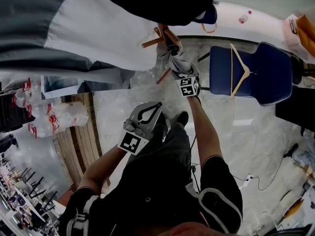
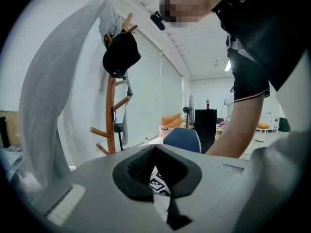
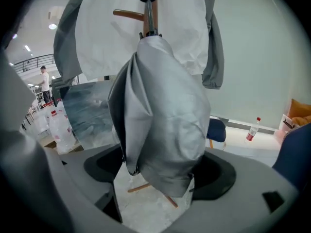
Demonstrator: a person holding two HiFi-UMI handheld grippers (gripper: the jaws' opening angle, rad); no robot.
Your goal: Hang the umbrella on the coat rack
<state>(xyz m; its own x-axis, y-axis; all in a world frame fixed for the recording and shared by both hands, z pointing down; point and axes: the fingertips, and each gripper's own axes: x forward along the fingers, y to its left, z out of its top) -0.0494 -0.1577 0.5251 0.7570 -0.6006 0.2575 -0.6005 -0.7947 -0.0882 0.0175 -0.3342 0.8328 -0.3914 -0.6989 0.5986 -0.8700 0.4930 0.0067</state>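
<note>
The folded grey fabric umbrella (image 3: 165, 120) hangs straight down at the upper part of the wooden coat rack (image 2: 111, 115), its thin shaft running up to a dark handle beside a peg. The right gripper (image 3: 161, 173) has its jaws spread wide on either side of the cloth without squeezing it. This reads as a release, with the rack apparently carrying the weight. The left gripper (image 2: 155, 149) sits lower, jaws pressed together on nothing, taking no part in the hang. The hook-up itself is hard to make out. The right gripper view's top edge cuts the handle off, and in the head view a white-and-grey garment (image 1: 98, 28) covers the rack's top, so I cannot tell which peg bears it.
</note>
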